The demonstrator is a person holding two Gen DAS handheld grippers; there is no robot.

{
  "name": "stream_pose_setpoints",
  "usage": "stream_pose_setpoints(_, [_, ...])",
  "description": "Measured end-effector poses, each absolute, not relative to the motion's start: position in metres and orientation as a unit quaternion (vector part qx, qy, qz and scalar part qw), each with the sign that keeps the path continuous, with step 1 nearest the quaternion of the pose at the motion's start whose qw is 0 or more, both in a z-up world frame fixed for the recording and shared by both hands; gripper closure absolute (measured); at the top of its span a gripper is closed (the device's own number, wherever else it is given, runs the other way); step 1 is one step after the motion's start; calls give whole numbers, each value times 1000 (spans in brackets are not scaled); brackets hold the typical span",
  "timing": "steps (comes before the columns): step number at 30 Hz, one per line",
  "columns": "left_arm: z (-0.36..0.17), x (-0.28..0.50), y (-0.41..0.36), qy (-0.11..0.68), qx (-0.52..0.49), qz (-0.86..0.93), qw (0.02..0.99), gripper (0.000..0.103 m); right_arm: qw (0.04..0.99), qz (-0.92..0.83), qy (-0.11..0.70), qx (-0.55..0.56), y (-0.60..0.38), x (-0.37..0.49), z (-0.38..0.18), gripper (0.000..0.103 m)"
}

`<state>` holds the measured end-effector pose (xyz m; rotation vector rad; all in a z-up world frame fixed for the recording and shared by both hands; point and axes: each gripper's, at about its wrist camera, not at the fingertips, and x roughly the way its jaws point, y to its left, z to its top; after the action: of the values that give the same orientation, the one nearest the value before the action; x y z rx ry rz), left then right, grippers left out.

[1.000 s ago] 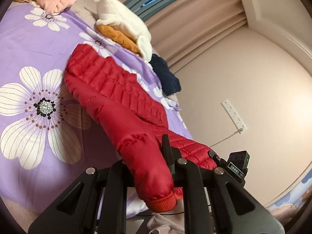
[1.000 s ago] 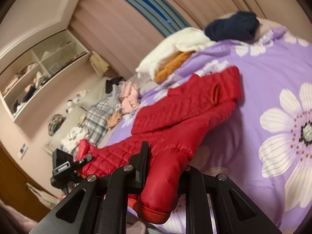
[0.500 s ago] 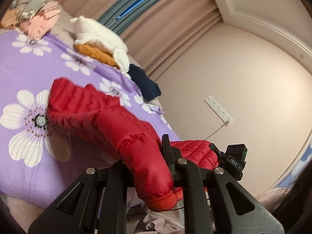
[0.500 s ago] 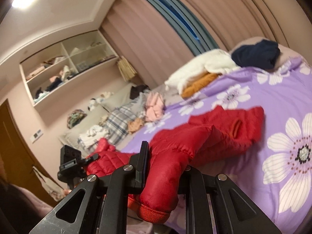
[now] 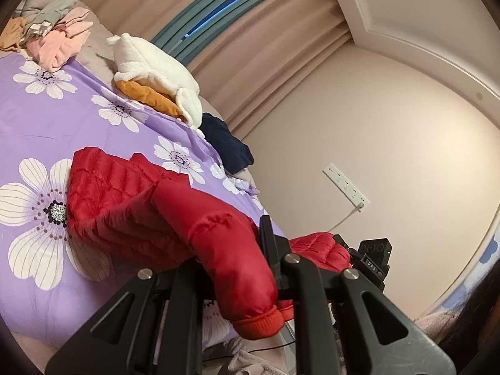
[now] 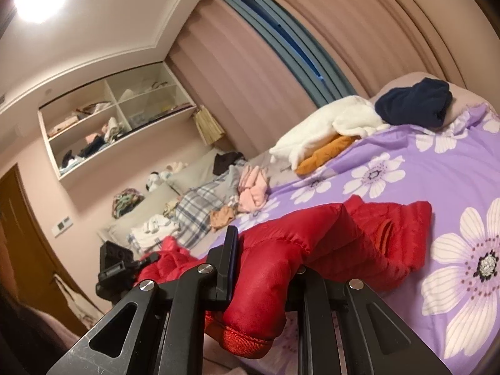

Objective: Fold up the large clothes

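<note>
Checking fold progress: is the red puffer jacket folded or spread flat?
Neither: red puffer jacket lies bunched, sleeves lifted by left gripper and right gripper.

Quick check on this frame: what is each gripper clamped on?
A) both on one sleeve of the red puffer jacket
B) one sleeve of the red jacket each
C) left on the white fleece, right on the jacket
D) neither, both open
B: the left gripper is shut on one sleeve of the red puffer jacket near its knit cuff, and the right gripper is shut on the other sleeve; the body lies on the purple floral bedspread.
</note>
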<state>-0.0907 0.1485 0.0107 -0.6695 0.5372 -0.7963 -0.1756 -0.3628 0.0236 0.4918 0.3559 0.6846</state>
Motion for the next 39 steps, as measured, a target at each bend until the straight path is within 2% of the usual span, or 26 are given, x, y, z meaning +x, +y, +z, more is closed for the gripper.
stream_pose_setpoints(18, [2,-3,150,254,-321,-344,845,89,914,268,194,236,-366,-107,24,85])
stream_pose_setpoints(39, [-46,92,135,334,-325,-300,833,89,913,172,282,238,-368,-15,-17,85])
